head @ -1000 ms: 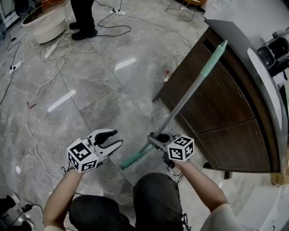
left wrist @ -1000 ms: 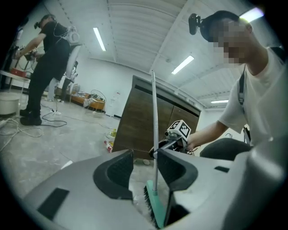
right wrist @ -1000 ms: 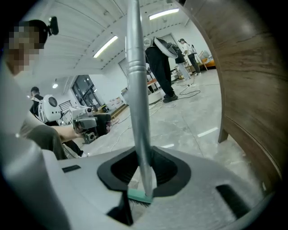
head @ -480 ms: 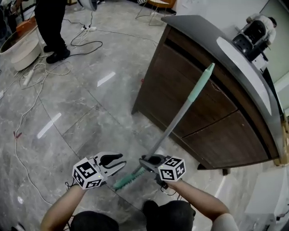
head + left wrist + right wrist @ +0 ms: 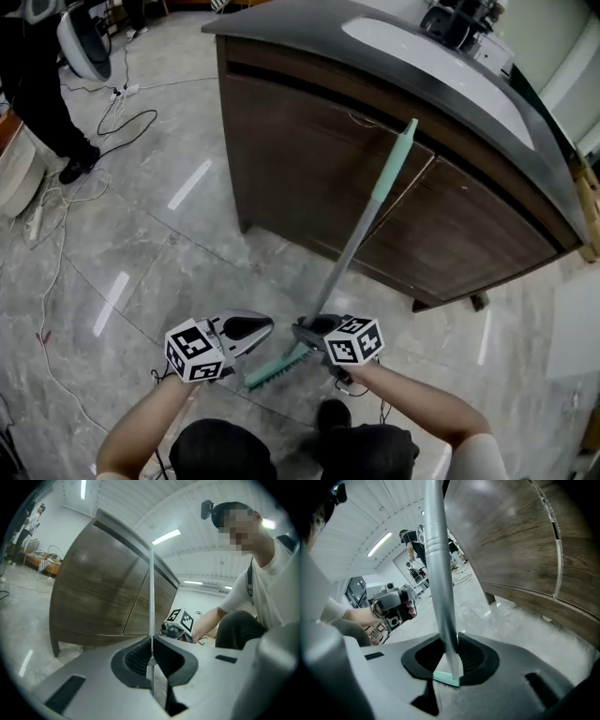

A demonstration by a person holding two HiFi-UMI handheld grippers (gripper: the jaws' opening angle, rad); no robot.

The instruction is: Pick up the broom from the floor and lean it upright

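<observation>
Right hand-held gripper (image 5: 309,330) has its jaws closed on the long grey metal broom (image 5: 361,230), gripping the pole low down, just above the mint-green brush head (image 5: 277,367). From that grip the pole slants up and away from the person toward the dark brown wooden table (image 5: 309,141) with a grey top. Its mint-green upper end shows against the table's front panels, and whether it touches them cannot be told. The brush head sits between the two grippers, close to the person's knees. Whether it rests on the grey marble floor (image 5: 141,234) cannot be told.

Left hand-held gripper (image 5: 262,328) is just beside the brush head, with its jaws pressed together and holding nothing. The pole stands beyond its tips. White cables (image 5: 56,216) trail across the floor at the left, near a standing person's dark-trousered legs (image 5: 37,112).
</observation>
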